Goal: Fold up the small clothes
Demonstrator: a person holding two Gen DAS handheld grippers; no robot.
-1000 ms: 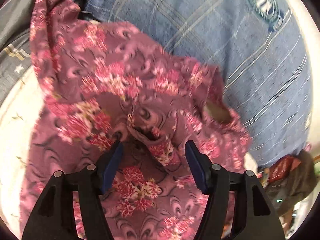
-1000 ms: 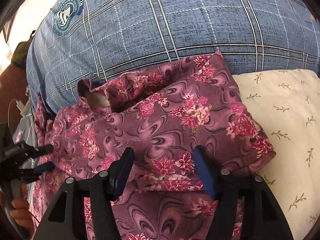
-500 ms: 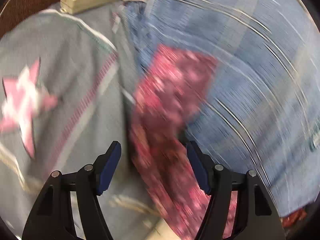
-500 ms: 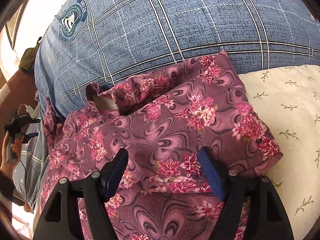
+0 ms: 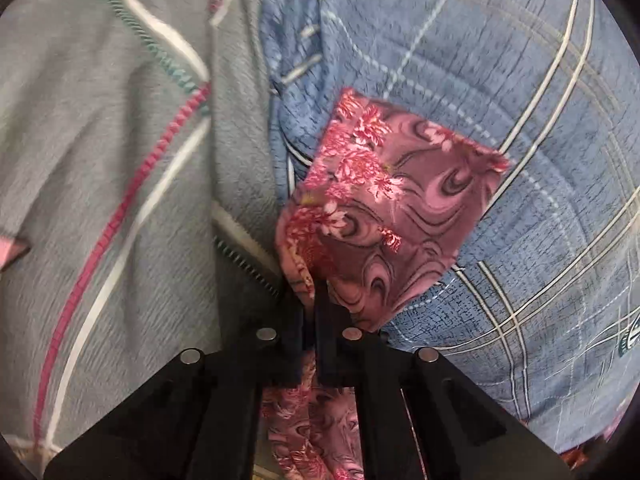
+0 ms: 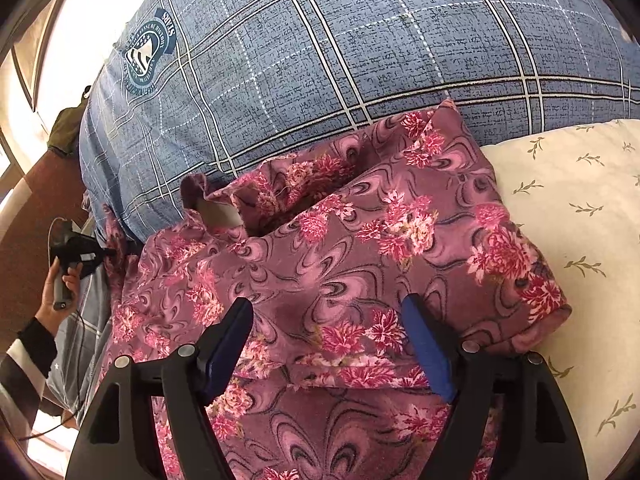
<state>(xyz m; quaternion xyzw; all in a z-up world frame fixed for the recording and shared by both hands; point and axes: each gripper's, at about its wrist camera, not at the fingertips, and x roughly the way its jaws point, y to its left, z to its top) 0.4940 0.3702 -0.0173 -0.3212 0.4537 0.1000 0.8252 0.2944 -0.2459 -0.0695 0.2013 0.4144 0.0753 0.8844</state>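
Observation:
A purple garment with pink flowers (image 6: 360, 248) lies rumpled and partly folded on the bed, in front of a blue plaid pillow (image 6: 360, 40). My right gripper (image 6: 332, 340) is open and hovers just above its near fold. My left gripper (image 5: 309, 300) is shut on an edge of the same floral garment (image 5: 392, 208); a flap of it stands up past the fingertips. In the right wrist view the left gripper (image 6: 102, 254) shows at the far left, held by a hand, pinching the garment's far corner.
A grey blanket with pink and white stripes (image 5: 100, 160) fills the left of the left wrist view. A cream sheet with leaf sprigs (image 6: 580, 208) lies to the right of the garment. The blue plaid pillow (image 5: 520, 80) is behind it.
My left gripper has swung left off the garment's middle to its far end and shut on the edge there. My right gripper has stayed open and drawn back slightly.

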